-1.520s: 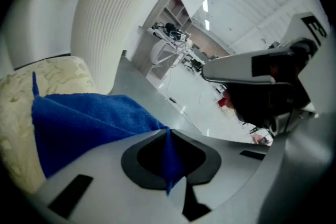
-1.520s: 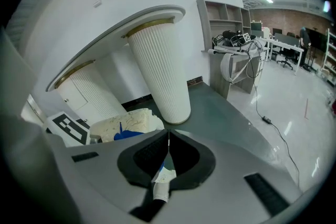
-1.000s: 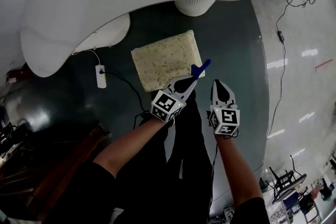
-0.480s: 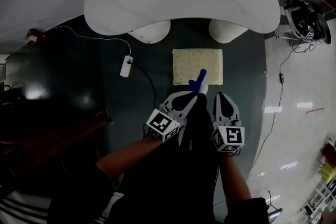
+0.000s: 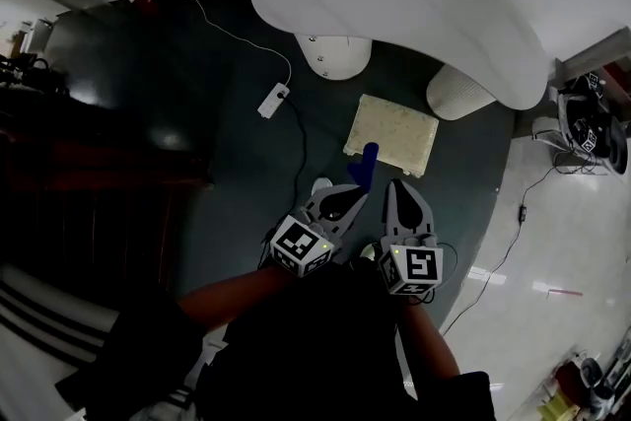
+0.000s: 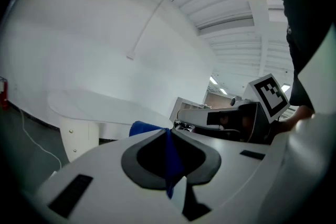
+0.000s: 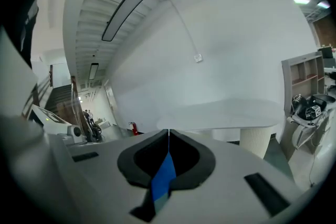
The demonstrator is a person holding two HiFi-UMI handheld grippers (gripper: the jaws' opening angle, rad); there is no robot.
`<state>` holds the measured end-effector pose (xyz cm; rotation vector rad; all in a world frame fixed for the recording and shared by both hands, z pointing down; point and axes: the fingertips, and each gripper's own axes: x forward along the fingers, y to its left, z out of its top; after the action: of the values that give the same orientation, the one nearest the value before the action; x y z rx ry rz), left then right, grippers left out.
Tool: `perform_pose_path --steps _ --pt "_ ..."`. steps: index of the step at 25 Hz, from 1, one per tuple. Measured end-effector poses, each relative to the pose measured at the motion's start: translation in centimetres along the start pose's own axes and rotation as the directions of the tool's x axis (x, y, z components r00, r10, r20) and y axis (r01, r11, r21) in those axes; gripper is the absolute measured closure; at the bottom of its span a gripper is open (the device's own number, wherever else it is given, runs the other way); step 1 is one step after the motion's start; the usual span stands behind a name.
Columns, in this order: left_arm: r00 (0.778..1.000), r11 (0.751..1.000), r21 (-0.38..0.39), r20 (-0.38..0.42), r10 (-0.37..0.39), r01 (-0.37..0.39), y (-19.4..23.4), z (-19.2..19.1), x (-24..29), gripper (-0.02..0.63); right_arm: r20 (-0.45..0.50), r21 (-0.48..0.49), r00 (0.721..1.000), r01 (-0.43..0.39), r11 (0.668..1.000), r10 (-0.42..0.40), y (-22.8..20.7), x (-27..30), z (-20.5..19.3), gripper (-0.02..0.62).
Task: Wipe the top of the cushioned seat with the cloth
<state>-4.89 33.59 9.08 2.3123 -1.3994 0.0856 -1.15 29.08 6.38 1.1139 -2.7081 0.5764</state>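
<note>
Head view first: the cushioned seat (image 5: 394,128) lies on the dark floor (image 5: 227,173), just by the rim of the big white table (image 5: 414,5). Both tools are held near the body, well above it. The left gripper (image 5: 361,185) has the blue cloth (image 5: 368,161) sticking out past its tip, and from up here it overlaps the seat's near edge. The right gripper (image 5: 397,185) sits just beside it with nothing at its tip. So the cloth is in hand but not down on the cushion. My read: the wiping is all still to do, though these pictures can't rule out an earlier pass.

Left gripper view now: jaws clamped together on the cloth (image 6: 140,128), a blue fold running down the seam and a bunch poking out beyond the tip. The seat isn't in this shot.

Right gripper view: jaws pressed together, and a thin blue strip (image 7: 164,176) shows low in the seam. I can't tell whether that's cloth. No seat here either, just the table.

Writing? Nothing readable anywhere, only the black-and-white square markers (image 5: 301,245) on the cubes. No brand, no label.
</note>
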Motion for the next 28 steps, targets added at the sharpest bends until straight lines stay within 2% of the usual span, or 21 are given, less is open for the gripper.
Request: perform_pose_path --steps 4,6,8,12,17,22,28 --pt "0.995 0.993 -0.077 0.041 0.088 -0.085 -5.5 -0.2 -2.4 0.572 0.02 -0.006 0.999 -0.048 0.999 0.048 -0.7 -6.7 1.0 0.558" --pt "0.988 0.985 -0.12 0.073 0.134 -0.125 -7.5 -0.3 -2.9 0.572 0.048 -0.038 0.998 -0.029 0.999 0.031 -1.6 -9.5 1.5 0.558" --pt "0.981 0.983 -0.1 0.107 0.163 -0.153 -9.3 0.0 -3.2 0.572 0.05 -0.082 0.999 0.002 0.997 0.002 -2.3 -11.5 1.7 0.558" --pt "0.981 0.991 -0.019 0.14 0.137 -0.135 -12.2 1.3 -3.7 0.572 0.045 -0.104 0.999 0.019 0.994 -0.014 -1.9 -14.4 1.8 0.558" --pt "0.985 0.995 0.043 0.157 0.077 -0.085 -13.1 3.7 -3.8 0.572 0.073 -0.116 0.996 0.051 0.992 -0.042 -0.1 -15.0 3.1 0.56" --pt "0.984 0.994 0.096 0.176 0.037 -0.054 -12.3 5.7 -4.9 0.572 0.105 -0.128 0.994 0.054 0.99 -0.04 2.9 -14.5 4.0 0.56" --pt "0.983 0.992 0.122 0.181 0.022 -0.045 -10.5 7.3 -5.5 0.572 0.138 -0.219 0.99 0.065 0.974 -0.035 4.9 -12.8 6.0 0.56"
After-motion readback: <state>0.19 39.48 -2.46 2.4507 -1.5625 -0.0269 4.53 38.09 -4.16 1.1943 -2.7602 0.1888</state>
